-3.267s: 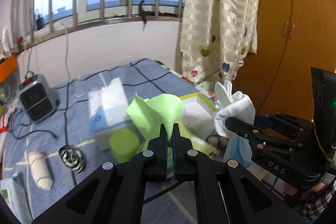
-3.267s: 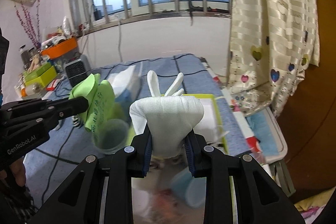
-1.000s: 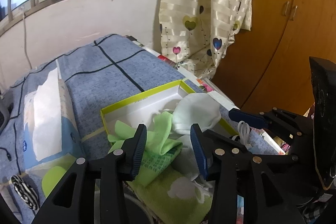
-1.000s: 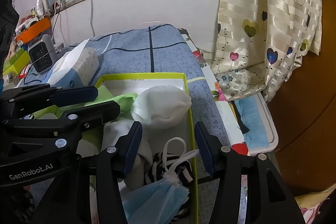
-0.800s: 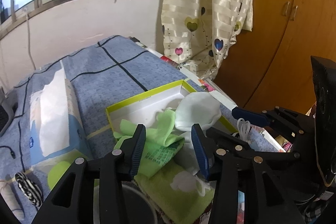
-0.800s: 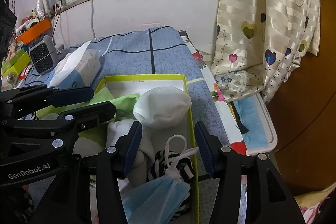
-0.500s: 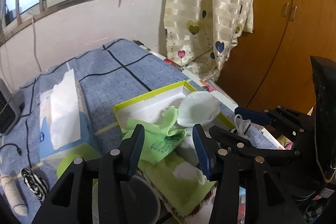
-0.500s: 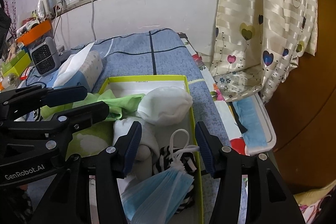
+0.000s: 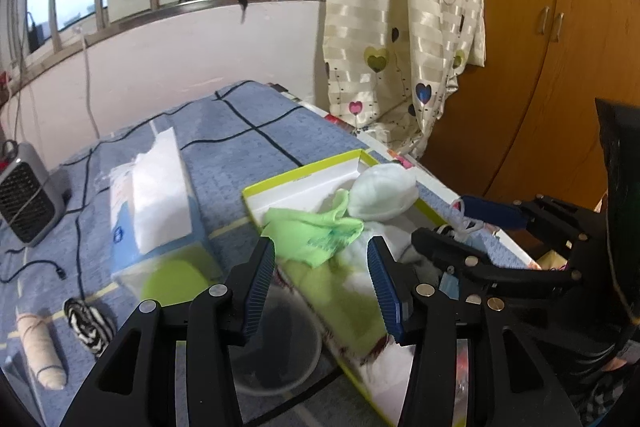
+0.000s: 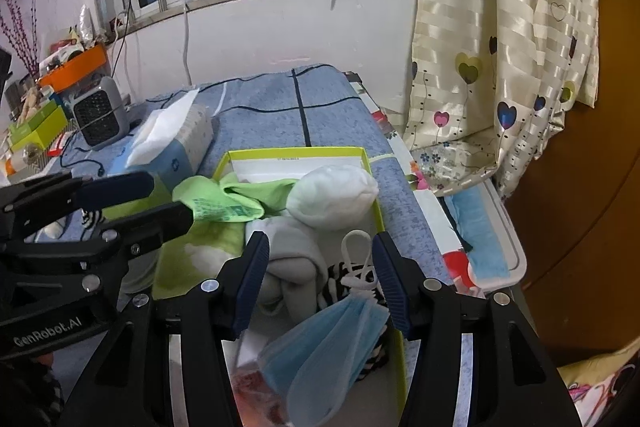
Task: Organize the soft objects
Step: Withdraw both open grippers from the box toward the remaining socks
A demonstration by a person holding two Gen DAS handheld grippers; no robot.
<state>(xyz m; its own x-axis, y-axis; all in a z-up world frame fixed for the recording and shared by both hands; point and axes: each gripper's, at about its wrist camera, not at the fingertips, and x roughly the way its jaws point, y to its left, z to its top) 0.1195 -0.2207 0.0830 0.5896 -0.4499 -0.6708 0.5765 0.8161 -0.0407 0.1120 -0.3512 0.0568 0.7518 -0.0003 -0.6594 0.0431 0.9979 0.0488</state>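
A yellow-rimmed white box (image 9: 304,173) (image 10: 294,151) on the blue bed cover holds soft things: a green cloth (image 9: 314,231) (image 10: 224,203), a white glove bundle (image 9: 382,191) (image 10: 332,193), a grey sock (image 10: 292,251), a striped item (image 10: 340,277) and a blue face mask (image 10: 332,339). My left gripper (image 9: 322,281) is open and empty, above the box's near left corner. My right gripper (image 10: 320,281) is open and empty, above the box's near end.
A tissue box (image 9: 154,195) (image 10: 172,143) lies left of the box, with a small grey heater (image 9: 26,195) (image 10: 100,119) beyond. A striped sock (image 9: 88,319) and a beige roll (image 9: 40,351) lie at the left. A clear bowl (image 9: 276,351) sits below my left gripper. A curtain (image 10: 500,47) and wooden wardrobe (image 9: 552,67) stand right.
Both grippers let go of the green cloth and the white glove, which now lie in the box. Over the last second both open grippers have drawn back and up from the box.
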